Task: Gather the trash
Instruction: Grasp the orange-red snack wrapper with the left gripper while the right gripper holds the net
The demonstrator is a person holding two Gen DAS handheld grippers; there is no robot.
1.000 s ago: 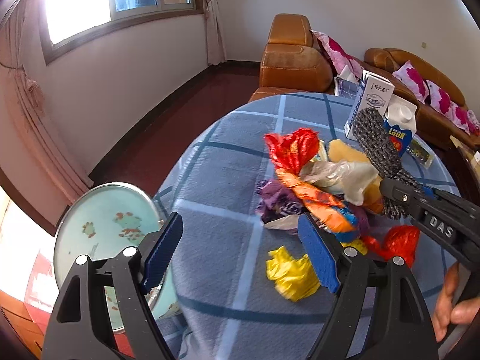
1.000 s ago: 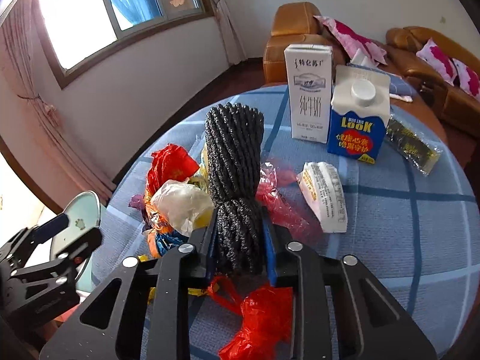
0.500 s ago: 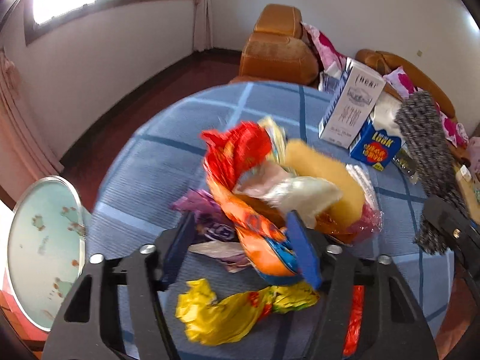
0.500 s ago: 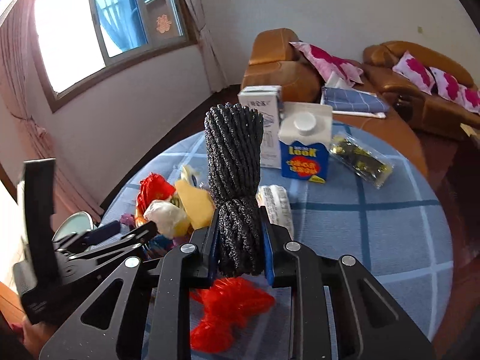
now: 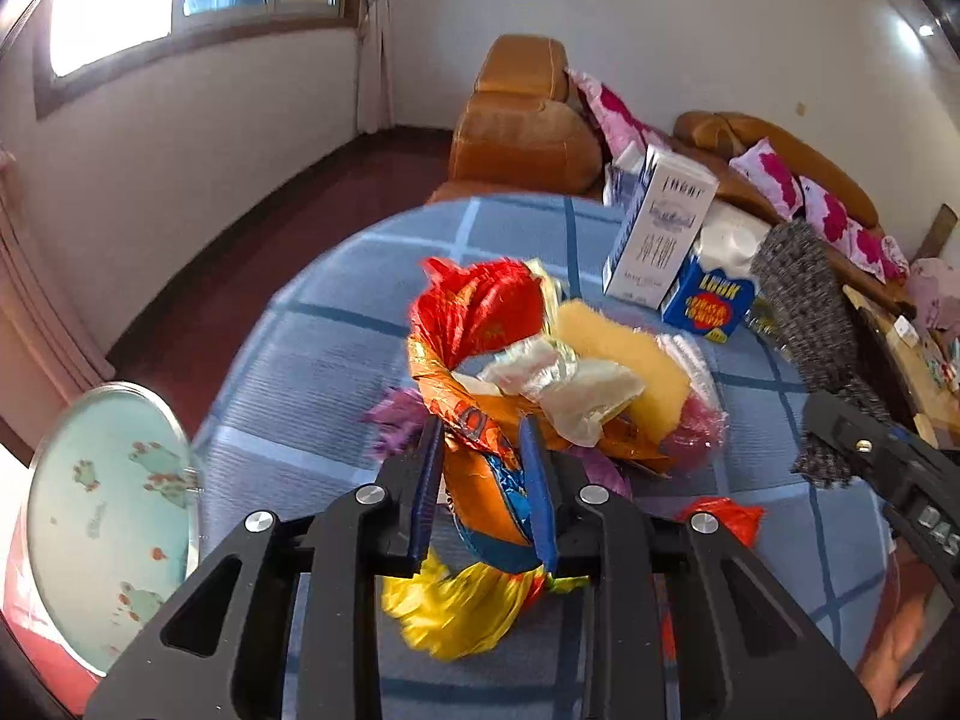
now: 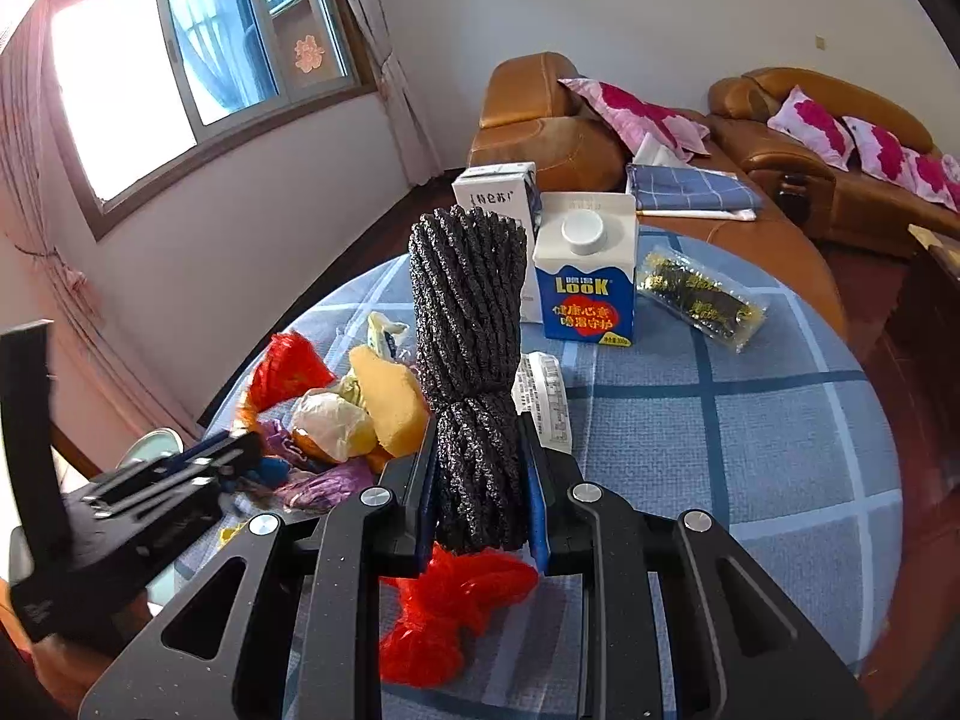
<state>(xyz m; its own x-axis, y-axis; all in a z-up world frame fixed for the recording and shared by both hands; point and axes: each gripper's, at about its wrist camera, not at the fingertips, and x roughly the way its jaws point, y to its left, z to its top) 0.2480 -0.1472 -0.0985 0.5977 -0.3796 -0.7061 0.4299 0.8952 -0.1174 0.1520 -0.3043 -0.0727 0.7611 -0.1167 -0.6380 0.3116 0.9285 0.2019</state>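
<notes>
The left gripper (image 5: 482, 483) has just been closing, and its fingers (image 5: 538, 492) now pinch the orange and blue tail of a crumpled snack wrapper (image 5: 480, 354) at lower centre of the left wrist view. The right gripper (image 6: 478, 480) is clamped on a dark knitted bundle (image 6: 471, 354) that stands upright between its fingers at mid-frame.

To do this pick well, I would lift slowly and straight up: the wrapper is tangled in a heap with a clear plastic scrap (image 5: 564, 384) and a yellow sponge (image 5: 630, 360), so a quick pull could drag neighbours off the edge. The film looks slippery, so the pinch should hold deep on the fold.

A yellow wrapper (image 5: 456, 606) lies just below the fingers, and a red net bag (image 6: 450, 618) under the right ones. The round tabletop (image 6: 750, 450) wears a blue checked cloth; two cartons (image 6: 591, 276) stand at its far side. Beyond are orange sofas (image 6: 540, 126) and a window (image 6: 198, 60) at upper left; an enamel basin (image 5: 102, 516) sits at lower left.
</notes>
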